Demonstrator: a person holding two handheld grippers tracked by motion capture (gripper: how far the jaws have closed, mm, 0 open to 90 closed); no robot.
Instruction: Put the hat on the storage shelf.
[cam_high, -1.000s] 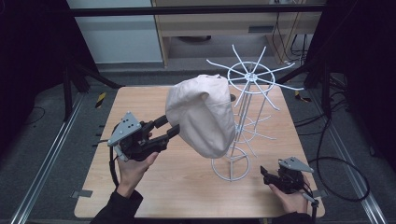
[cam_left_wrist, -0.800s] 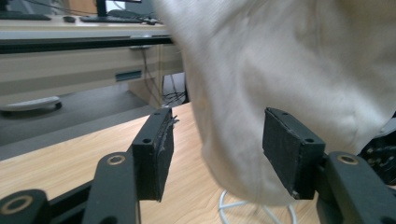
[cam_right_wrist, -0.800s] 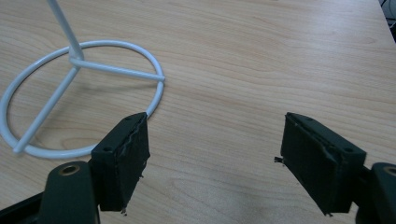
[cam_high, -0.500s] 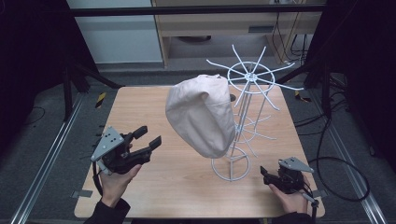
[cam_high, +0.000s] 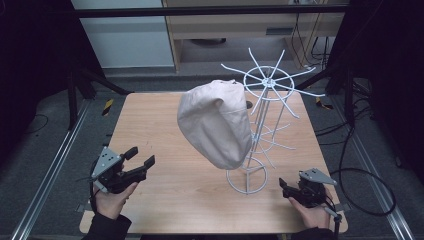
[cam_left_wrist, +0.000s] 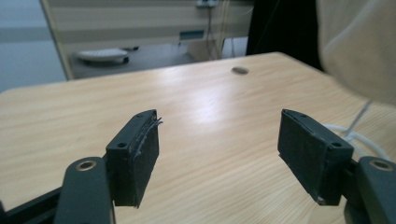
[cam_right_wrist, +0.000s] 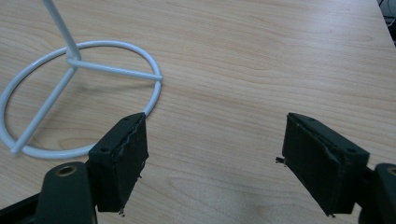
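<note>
Your left gripper (cam_high: 140, 161) sits at seven o'clock on the pale wooden table (cam_high: 150, 120), jaws wide apart and empty; your right gripper (cam_high: 290, 187), equally spread and empty, rests nearer the white wire rack (cam_high: 265, 125), whose beige fabric cap (cam_high: 216, 122) hangs lengthwise-down toward twelve

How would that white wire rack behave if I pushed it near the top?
The white wire rack is tall and thin on a small ring base, so it would probably tip. The beige hat hanging to one side likely makes it top-heavy. It looks light, so it may slide.
</note>
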